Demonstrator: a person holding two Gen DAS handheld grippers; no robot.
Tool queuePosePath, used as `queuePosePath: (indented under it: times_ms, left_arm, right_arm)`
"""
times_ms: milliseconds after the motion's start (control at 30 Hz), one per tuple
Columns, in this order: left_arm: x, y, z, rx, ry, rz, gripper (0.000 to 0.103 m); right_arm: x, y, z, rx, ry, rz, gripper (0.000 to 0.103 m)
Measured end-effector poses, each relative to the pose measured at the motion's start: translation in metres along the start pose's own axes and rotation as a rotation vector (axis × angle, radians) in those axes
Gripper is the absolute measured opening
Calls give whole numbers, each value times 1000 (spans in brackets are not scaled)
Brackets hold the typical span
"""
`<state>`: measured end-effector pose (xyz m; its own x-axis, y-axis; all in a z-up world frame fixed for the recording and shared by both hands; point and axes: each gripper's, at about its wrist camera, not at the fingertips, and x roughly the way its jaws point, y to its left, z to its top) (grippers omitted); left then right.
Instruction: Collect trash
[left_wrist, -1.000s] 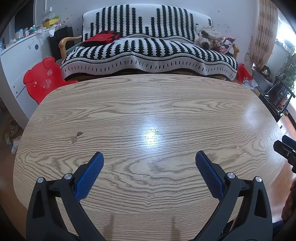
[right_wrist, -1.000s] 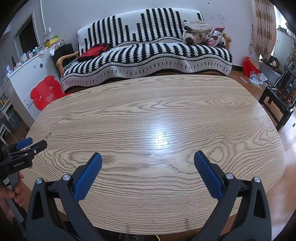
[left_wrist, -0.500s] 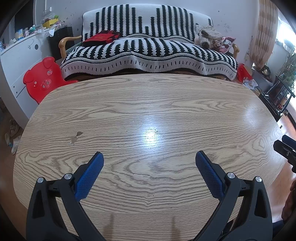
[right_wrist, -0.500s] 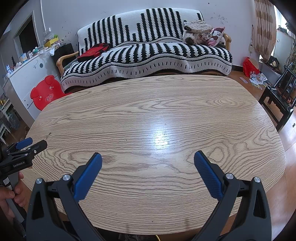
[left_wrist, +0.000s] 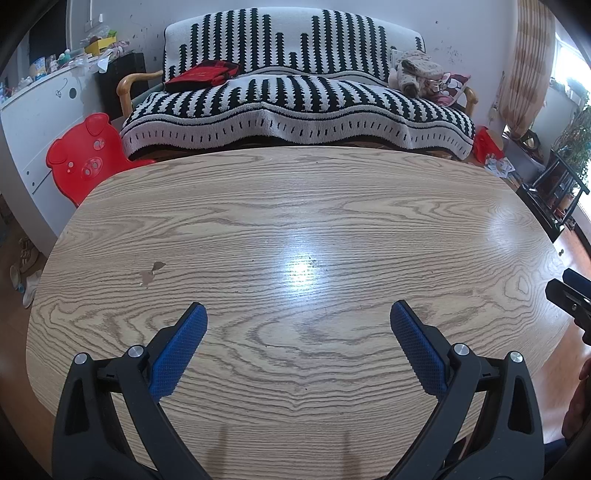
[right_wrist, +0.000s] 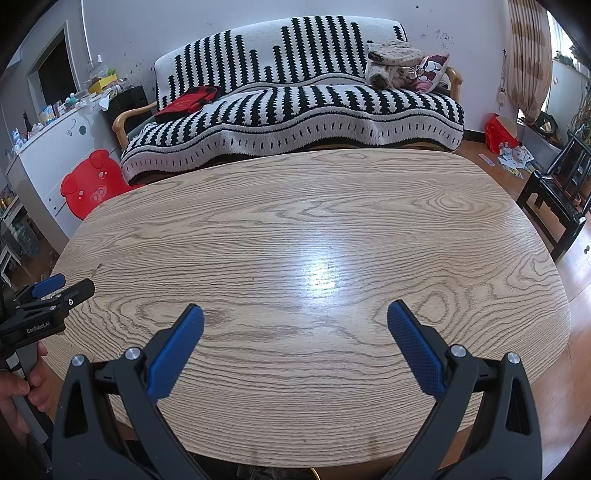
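My left gripper (left_wrist: 298, 314) is open and empty, held over the near part of a bare oval wooden table (left_wrist: 295, 206). My right gripper (right_wrist: 294, 314) is open and empty too, over the near edge of the same table (right_wrist: 332, 206). The left gripper also shows at the left edge of the right wrist view (right_wrist: 51, 291), and the tip of the right gripper at the right edge of the left wrist view (left_wrist: 569, 295). No trash shows on the table. A small chipped mark (left_wrist: 152, 271) is in the tabletop at the left.
A black-and-white striped sofa (left_wrist: 295, 99) stands behind the table with a red garment (left_wrist: 203, 74) and cushions on it. A red pig-shaped chair (left_wrist: 85, 158) and a white cabinet (left_wrist: 33, 122) are at the left. Papers (right_wrist: 515, 157) lie on the floor and a black chair (right_wrist: 561, 192) stands at the right.
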<state>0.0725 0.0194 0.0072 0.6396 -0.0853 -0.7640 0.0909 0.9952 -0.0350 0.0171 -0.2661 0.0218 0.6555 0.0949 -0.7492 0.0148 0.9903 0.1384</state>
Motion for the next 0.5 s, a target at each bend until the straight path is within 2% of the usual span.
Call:
queuePosePath:
  times_ms: [500]
  left_arm:
    - [1, 2, 0, 3, -1, 14, 96]
  right_arm:
    - [0, 0, 0, 0, 0, -1, 96]
